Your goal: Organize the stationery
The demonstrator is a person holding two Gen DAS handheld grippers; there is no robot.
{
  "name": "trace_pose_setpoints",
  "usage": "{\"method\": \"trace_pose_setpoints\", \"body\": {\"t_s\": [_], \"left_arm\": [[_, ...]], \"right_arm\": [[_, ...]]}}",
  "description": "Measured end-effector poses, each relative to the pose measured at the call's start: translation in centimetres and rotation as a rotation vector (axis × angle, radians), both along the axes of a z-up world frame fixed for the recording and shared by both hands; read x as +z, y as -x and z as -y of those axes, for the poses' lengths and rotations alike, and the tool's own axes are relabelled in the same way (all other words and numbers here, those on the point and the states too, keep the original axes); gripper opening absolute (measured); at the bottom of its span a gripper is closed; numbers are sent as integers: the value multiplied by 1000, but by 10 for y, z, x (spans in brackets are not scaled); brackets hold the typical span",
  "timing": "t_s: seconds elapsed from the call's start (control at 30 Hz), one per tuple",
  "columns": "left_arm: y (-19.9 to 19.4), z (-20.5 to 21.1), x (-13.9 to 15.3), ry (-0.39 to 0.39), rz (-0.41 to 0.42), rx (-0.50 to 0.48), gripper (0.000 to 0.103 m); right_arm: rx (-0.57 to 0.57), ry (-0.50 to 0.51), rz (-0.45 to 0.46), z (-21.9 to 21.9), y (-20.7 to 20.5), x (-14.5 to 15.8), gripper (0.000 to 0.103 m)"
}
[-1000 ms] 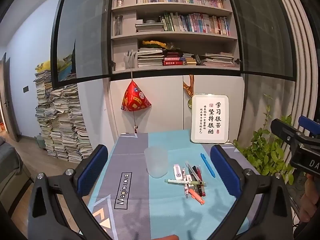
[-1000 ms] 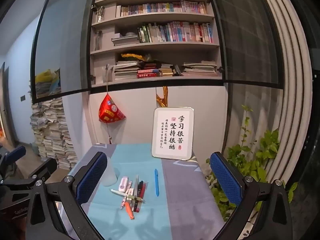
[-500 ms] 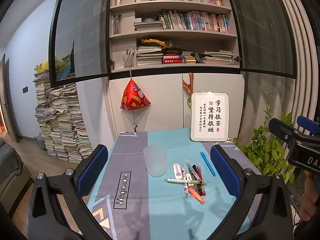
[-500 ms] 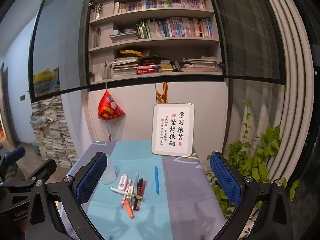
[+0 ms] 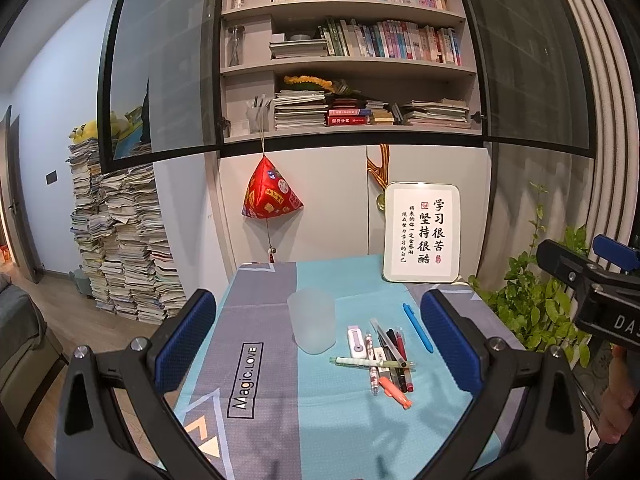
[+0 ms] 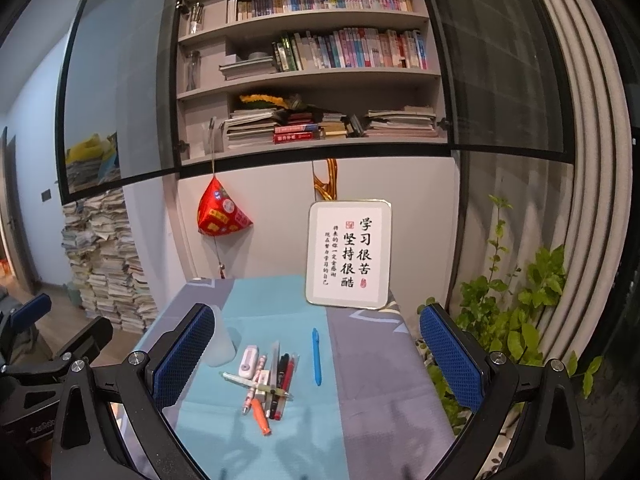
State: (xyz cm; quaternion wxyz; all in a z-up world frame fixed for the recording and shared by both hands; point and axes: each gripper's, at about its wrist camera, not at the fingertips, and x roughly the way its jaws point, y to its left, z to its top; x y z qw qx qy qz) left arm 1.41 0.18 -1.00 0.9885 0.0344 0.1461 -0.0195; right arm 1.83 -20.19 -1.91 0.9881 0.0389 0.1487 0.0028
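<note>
A frosted plastic cup (image 5: 311, 321) stands upright on the table, also partly hidden behind my right gripper's left finger in the right wrist view (image 6: 221, 342). To its right lies a loose pile of pens (image 5: 387, 360) (image 6: 269, 378), with a white eraser-like case (image 5: 356, 341) and an orange marker (image 5: 395, 391). A single blue pen (image 5: 418, 327) (image 6: 316, 356) lies apart on the right. My left gripper (image 5: 318, 344) is open and empty, above the table's near side. My right gripper (image 6: 316, 356) is open and empty, held back from the pens.
A framed calligraphy sign (image 5: 421, 233) leans at the table's back right. A red pyramid ornament (image 5: 270, 194) hangs from the cabinet behind. A green plant (image 6: 516, 300) stands right of the table, stacks of books (image 5: 120, 240) to the left. The tablecloth (image 5: 256, 408) is teal and grey.
Both grippers have drifted slightly, so the table sits a little lower in the views. Nothing on the table has moved.
</note>
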Motion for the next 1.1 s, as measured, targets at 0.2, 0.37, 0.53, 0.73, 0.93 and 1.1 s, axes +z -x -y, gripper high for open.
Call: {"method": "trace_pose_setpoints", "body": {"t_s": [0.2,0.37,0.53,0.73,0.93,1.1], "left_arm": [[-5,-1,-1,5,-4,3,102],[-7,-1,-3,4,-11,-1,102],[-9,0,-5,4,-18,-3,102],[-9,0,-6,8,-22,2,102],[-9,0,-7,2,-17,2,102],[-12,0,-8,-1,-24,-3,102]], "right_arm": [[5,14,-5,-4,-4,1,103],[4,13,-6,-4,-6,1,103],[6,12,-18,-5,-9,0,103],[12,14,-21,-4,-13,-1,103],[8,12,-22,-4,-13,-4,103],[12,10,-23,-4,-14,-7,102]]}}
